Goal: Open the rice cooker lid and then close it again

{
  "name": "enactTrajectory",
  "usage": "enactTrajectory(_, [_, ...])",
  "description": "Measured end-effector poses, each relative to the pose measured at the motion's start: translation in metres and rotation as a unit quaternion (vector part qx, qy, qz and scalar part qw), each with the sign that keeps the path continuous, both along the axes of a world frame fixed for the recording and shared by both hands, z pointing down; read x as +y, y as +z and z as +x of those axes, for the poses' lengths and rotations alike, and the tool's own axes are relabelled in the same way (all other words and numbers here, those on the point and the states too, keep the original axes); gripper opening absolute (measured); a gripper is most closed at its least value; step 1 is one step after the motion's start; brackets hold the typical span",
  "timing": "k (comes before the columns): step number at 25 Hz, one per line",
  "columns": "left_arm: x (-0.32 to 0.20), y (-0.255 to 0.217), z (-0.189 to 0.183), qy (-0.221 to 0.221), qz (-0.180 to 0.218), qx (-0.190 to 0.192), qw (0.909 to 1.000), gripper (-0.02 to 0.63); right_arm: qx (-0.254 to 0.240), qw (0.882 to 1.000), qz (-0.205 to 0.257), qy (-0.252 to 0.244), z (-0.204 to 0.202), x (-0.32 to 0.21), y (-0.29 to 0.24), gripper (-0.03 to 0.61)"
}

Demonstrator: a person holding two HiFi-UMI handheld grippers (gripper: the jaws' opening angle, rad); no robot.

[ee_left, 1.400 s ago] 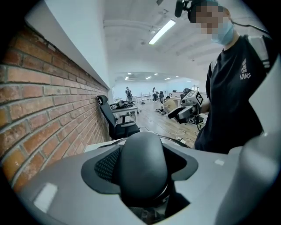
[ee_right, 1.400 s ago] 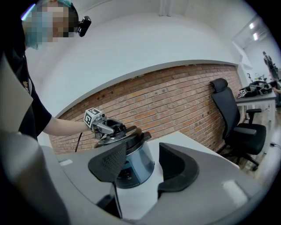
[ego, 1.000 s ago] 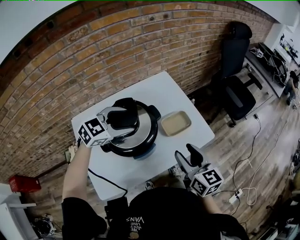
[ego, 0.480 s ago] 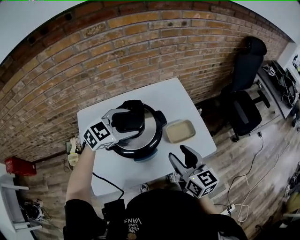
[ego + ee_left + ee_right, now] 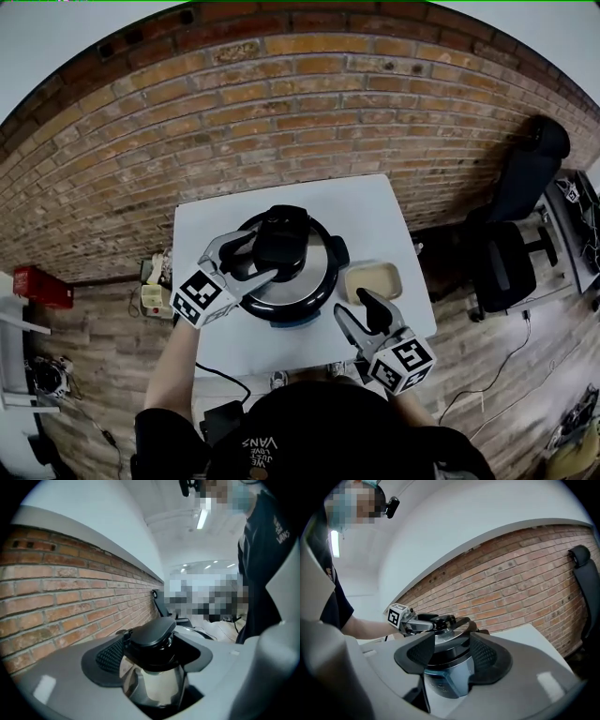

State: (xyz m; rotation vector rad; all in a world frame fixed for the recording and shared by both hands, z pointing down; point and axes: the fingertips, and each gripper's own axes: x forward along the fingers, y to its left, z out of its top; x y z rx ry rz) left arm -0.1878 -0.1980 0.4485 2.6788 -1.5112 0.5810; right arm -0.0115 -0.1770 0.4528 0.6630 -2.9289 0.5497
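Observation:
The round rice cooker [image 5: 302, 298] stands mid-table with a steel lid [image 5: 317, 270] and a black lid handle [image 5: 284, 234]. My left gripper [image 5: 265, 253] reaches in from the left, its jaws set wide and closed round the near end of that handle. In the left gripper view the lid handle [image 5: 151, 637] fills the space in my left gripper [image 5: 151, 660], above the shiny lid [image 5: 157, 688]. The lid rests on the pot. My right gripper [image 5: 361, 314] hovers open and empty at the table's front right. In its own view the right gripper [image 5: 451, 643] frames the rice cooker [image 5: 447, 677].
A shallow beige dish [image 5: 375, 279] lies on the white table [image 5: 375, 202] right of the cooker. A black cable [image 5: 223, 377] hangs off the front edge. A brick wall [image 5: 281, 112] rises just behind the table. An office chair [image 5: 516, 253] stands at the right.
My left gripper has swung round the cooker's top while staying on the lid handle. The right gripper has drawn closer to the cooker. The head camera has turned.

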Motion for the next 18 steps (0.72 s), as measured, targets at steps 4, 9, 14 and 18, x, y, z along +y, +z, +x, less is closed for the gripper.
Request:
enactTrajectory(4, [0.019, -0.013, -0.024, -0.082, 0.037, 0.024, 0.9957, 0.31, -0.001, 0.999, 0.004, -0.034, -0.015, -0.007, -0.002, 0.225])
enactTrajectory(9, [0.051, -0.031, -0.047, -0.185, 0.081, 0.041, 0.9786, 0.308, -0.001, 0.997, 0.011, -0.072, -0.035, -0.011, -0.008, 0.225])
enactTrajectory(14, [0.086, -0.037, -0.053, -0.253, 0.097, 0.052, 0.9612, 0.307, 0.004, 0.994, 0.024, -0.109, -0.052, -0.009, -0.01, 0.224])
enactTrajectory(18, [0.104, -0.037, -0.045, -0.277, 0.1, 0.037, 0.9549, 0.305, 0.006, 0.991, 0.034, -0.128, -0.062, -0.008, -0.011, 0.221])
